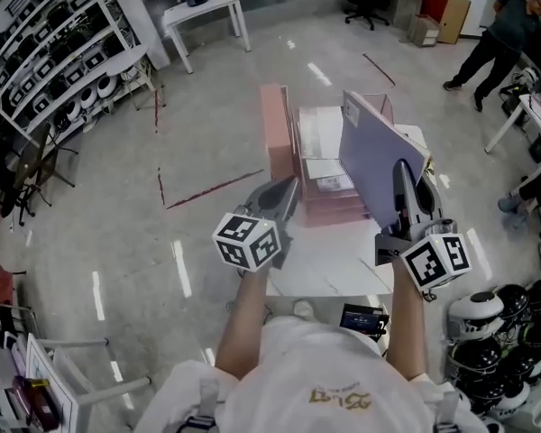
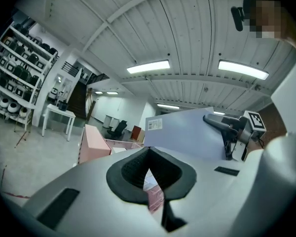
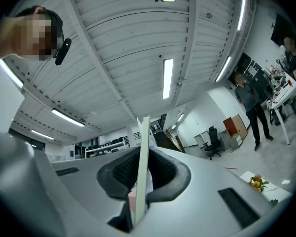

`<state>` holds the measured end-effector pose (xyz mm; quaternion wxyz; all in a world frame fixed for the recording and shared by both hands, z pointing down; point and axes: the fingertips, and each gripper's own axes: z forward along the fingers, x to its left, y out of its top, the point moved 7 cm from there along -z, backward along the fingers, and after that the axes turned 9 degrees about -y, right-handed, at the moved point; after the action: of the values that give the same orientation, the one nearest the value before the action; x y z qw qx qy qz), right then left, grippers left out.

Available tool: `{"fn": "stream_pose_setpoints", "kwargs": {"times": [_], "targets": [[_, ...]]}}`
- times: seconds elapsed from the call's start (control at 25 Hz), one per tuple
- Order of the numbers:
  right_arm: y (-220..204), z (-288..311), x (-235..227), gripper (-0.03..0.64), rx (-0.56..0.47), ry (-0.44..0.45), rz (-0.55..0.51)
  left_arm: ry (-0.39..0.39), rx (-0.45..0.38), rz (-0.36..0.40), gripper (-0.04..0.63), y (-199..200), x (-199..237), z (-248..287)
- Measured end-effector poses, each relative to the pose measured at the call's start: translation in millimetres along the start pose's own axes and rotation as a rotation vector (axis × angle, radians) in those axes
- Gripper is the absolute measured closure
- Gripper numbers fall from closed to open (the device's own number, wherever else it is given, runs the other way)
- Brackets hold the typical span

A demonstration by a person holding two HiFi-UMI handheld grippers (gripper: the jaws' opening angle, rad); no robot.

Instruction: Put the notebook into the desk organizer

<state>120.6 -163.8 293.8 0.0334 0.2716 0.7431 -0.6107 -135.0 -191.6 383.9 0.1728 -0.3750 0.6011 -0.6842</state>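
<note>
We hold the notebook [image 1: 376, 156] in the right hand-held gripper [image 1: 403, 177], whose jaws are pinched narrow on its near edge. This keeps the thin, stiff, lavender-covered slab upright above the desk [image 1: 343, 264], at the right side of the desk organizer [image 1: 276, 133] and not yet in it, where we judge it can go edge-first into a slot. The left hand-held gripper [image 1: 282, 198] is closed on nothing and points toward the organizer, probably to steady it; the organizer is a pink, boxy, smooth-walled rack with upright dividers and stacked trays on the flat white desk.
</note>
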Motion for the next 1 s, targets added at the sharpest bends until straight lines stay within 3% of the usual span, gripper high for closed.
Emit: {"fn": "stream_pose_setpoints", "kwargs": {"times": [0.28,0.76,1.0], "targets": [[-7.6,37.3,-11.7,0.574,-0.035,-0.04,-0.061,-0.042,0.014,-0.029,0.58,-4.4,34.0,23.6],[-17.9,57.9,-45.0,0.574,-0.016,-0.133,-0.189,-0.071,0.039,-0.049,0.58,-15.9,46.0,54.6],[-24.9,81.7,-57.0,0.574,-0.015,-0.142,-0.238,-0.064,0.062,-0.015,0.58,-14.7,51.9,70.5]]}}
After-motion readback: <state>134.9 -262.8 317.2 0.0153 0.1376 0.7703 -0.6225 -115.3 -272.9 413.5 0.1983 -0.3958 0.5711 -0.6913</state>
